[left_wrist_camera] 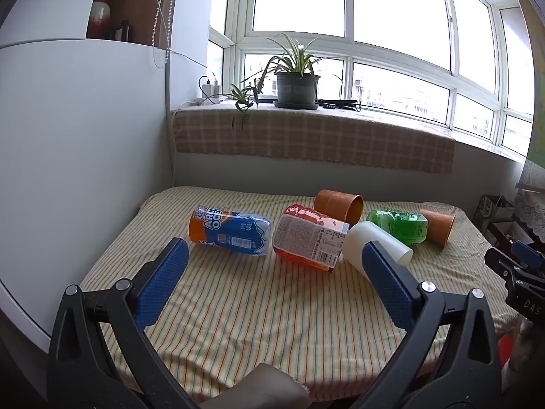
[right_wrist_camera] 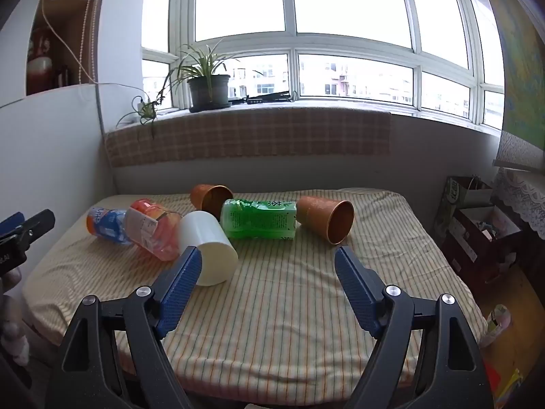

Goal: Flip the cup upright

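Note:
A white cup (right_wrist_camera: 209,250) lies on its side on the striped table (right_wrist_camera: 289,323), mouth toward me; in the left wrist view the white cup (left_wrist_camera: 381,243) sits just behind my right finger. Two brown paper cups lie on their sides: one at the back (right_wrist_camera: 211,197) (left_wrist_camera: 339,204), one to the right (right_wrist_camera: 327,216) (left_wrist_camera: 439,226). My left gripper (left_wrist_camera: 276,255) is open and empty, in front of the bottles. My right gripper (right_wrist_camera: 267,259) is open and empty, with the white cup by its left finger (right_wrist_camera: 182,283).
Three bottles lie on the table: blue-orange (left_wrist_camera: 231,230), red (left_wrist_camera: 310,240), green (right_wrist_camera: 260,218). A white cabinet (left_wrist_camera: 78,143) stands at the left. A windowsill with a potted plant (left_wrist_camera: 296,85) is behind. Boxes and bags (right_wrist_camera: 477,214) crowd the floor at right.

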Demonstrator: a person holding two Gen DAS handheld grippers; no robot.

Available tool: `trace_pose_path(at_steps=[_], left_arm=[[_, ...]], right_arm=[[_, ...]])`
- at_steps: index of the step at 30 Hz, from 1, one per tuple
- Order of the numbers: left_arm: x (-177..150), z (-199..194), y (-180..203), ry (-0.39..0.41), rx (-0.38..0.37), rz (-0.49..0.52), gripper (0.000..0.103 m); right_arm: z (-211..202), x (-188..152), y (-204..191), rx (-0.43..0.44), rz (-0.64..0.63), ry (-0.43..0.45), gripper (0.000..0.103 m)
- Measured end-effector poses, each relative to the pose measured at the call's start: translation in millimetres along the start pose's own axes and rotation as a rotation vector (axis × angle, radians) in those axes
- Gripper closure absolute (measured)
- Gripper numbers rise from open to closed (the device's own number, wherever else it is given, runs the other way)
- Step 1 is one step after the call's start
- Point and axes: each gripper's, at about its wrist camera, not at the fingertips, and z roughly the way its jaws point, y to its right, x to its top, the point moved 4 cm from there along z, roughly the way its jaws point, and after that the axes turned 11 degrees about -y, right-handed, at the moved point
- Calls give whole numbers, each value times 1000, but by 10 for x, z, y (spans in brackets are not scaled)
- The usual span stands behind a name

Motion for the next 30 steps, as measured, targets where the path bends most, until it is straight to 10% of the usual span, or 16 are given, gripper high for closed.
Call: trace_pose_path(at_steps=[30], left_arm=[[0, -5, 5, 8, 5, 10, 0]], right_arm=[[46, 24, -2, 4, 11, -11, 23]])
